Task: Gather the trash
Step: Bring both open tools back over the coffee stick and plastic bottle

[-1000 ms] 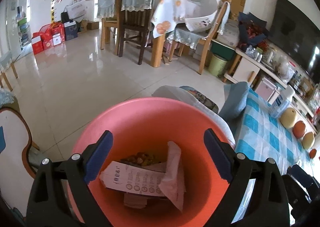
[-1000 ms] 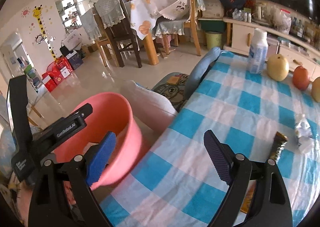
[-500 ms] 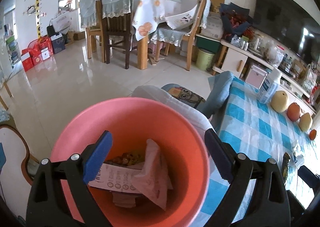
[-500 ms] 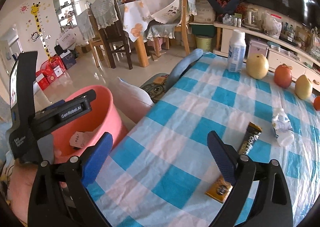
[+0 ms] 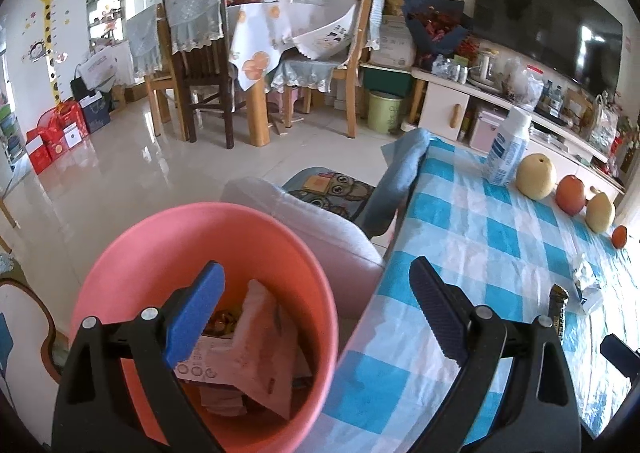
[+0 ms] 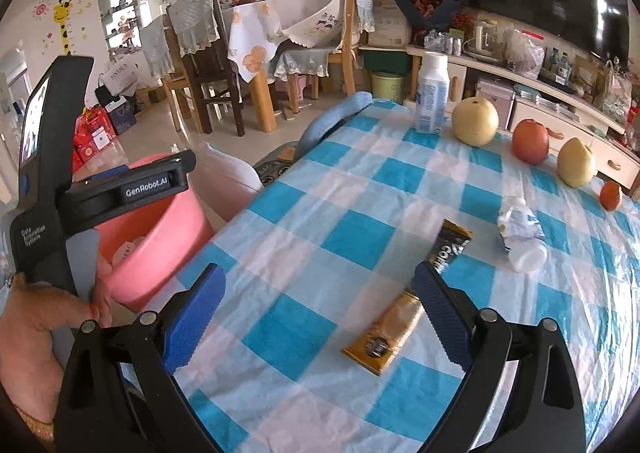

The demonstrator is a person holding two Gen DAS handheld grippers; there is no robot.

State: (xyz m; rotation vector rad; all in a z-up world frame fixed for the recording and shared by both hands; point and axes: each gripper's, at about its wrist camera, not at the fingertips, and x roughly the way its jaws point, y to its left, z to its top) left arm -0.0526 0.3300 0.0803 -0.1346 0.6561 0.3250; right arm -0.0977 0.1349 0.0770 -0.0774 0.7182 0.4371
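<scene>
A pink trash bin (image 5: 208,253) stands left of the table and holds paper scraps and a wrapper (image 5: 256,345); it also shows in the right wrist view (image 6: 156,237). My left gripper (image 5: 316,301) is open and empty above the bin's right rim. My right gripper (image 6: 320,293) is open and empty above the blue checked tablecloth (image 6: 340,213). A long black and gold coffee sachet (image 6: 412,301) lies on the cloth just ahead of the right finger. A crushed small plastic bottle (image 6: 520,233) lies further right.
A white bottle (image 6: 430,93), two pears (image 6: 475,121), an apple (image 6: 530,141) and a tangerine (image 6: 611,195) line the table's far edge. A cushioned seat (image 5: 320,213) sits between bin and table. A dining table and chairs stand beyond.
Both grippers have swung right, from the bin toward the table. The sachet and crushed bottle have come into the right wrist view, and the bin has shifted left in the left view.
</scene>
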